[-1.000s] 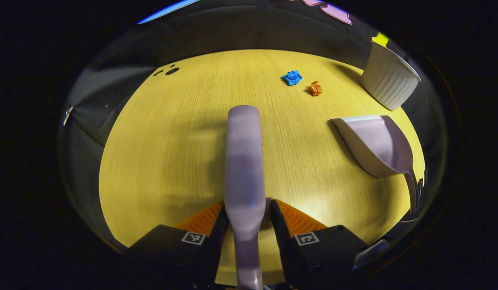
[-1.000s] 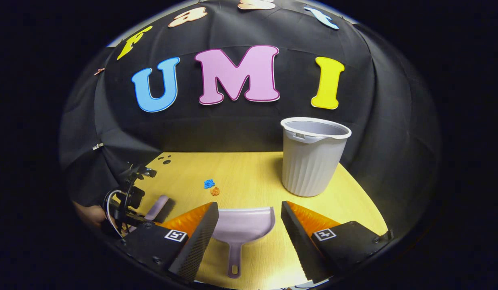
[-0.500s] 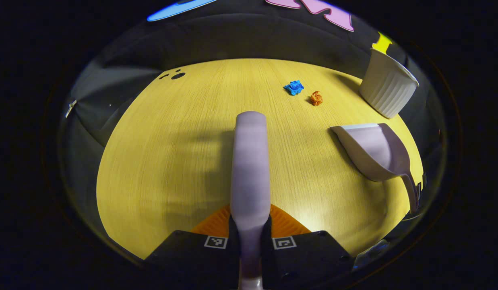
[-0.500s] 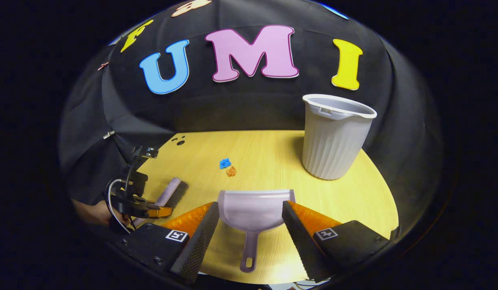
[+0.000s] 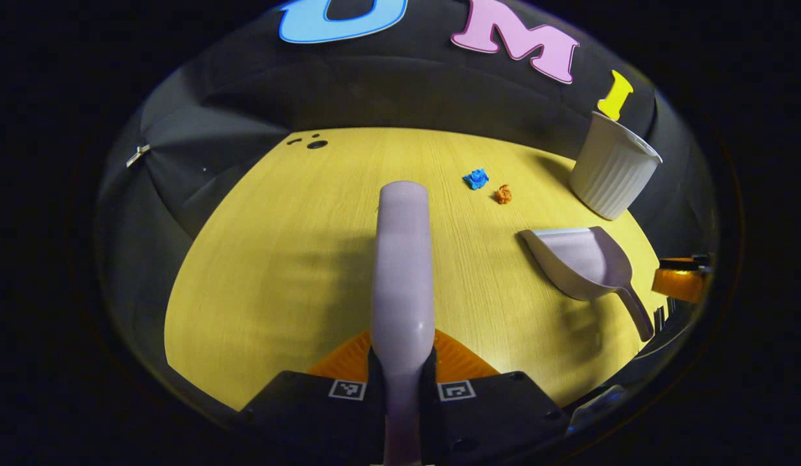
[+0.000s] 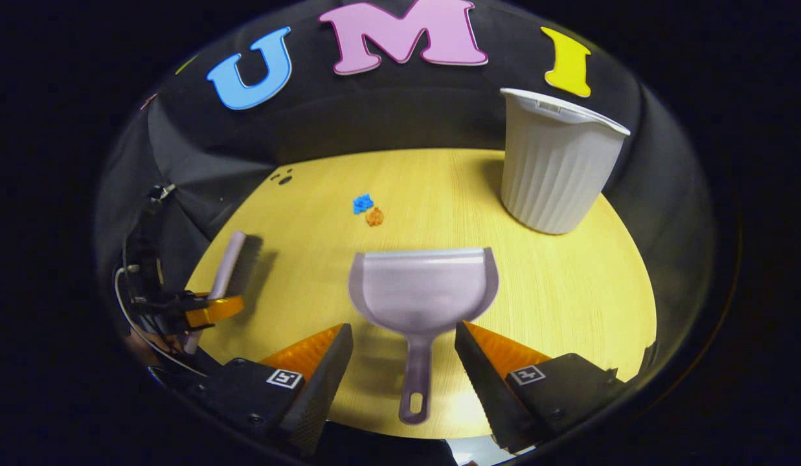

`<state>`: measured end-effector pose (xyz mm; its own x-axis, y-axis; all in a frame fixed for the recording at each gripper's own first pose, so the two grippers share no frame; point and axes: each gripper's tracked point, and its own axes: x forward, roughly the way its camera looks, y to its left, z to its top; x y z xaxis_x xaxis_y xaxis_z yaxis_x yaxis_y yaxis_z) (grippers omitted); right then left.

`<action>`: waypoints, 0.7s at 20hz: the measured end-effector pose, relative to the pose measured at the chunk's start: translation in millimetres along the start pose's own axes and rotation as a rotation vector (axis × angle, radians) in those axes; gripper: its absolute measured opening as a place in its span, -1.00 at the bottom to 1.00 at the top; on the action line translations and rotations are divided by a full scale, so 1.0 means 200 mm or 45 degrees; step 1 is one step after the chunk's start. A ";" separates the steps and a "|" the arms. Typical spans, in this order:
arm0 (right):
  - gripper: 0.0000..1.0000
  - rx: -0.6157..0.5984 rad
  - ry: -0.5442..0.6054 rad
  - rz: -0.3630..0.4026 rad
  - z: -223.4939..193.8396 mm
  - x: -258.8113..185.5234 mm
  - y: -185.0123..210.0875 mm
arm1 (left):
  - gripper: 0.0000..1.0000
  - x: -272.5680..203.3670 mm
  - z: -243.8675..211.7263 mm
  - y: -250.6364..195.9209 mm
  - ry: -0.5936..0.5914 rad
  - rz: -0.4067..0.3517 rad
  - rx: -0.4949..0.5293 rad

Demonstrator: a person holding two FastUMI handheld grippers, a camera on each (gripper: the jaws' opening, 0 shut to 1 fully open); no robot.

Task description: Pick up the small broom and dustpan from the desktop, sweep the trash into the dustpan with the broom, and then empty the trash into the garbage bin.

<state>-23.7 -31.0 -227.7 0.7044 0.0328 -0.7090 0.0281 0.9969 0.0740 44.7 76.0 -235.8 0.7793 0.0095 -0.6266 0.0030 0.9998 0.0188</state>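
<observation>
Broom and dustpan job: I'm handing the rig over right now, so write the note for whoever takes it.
Left gripper: shut on the broom at its handle.
Right gripper: open, fingers on either side of the dustpan handle, not touching it.
Dustpan lies flat on the desktop, mouth toward the trash.
Trash: a blue scrap and an orange scrap, side by side beyond the dustpan, unswept.
Garbage bin stands upright at the far right of the desktop.
Done: broom gripped.
Left: grip the dustpan handle, sweep both scraps in, tip them into the bin.
</observation>
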 end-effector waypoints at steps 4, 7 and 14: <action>0.99 -0.012 0.097 -0.049 -0.10 0.13 -0.04 | -0.48 -0.06 -0.04 0.07 -0.001 0.062 -0.006; 0.99 0.000 0.189 -0.095 -0.20 0.26 -0.09 | -0.47 -0.07 -0.05 0.10 0.016 0.100 0.007; 0.96 0.033 0.313 -0.099 -0.30 0.41 -0.12 | -0.48 -0.10 0.08 0.14 0.006 0.187 0.039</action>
<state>-9.4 -47.6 -329.2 0.5061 -0.0239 -0.8622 0.0956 0.9950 0.0285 38.7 104.0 -211.1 0.7696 0.1557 -0.6192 -0.0919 0.9867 0.1340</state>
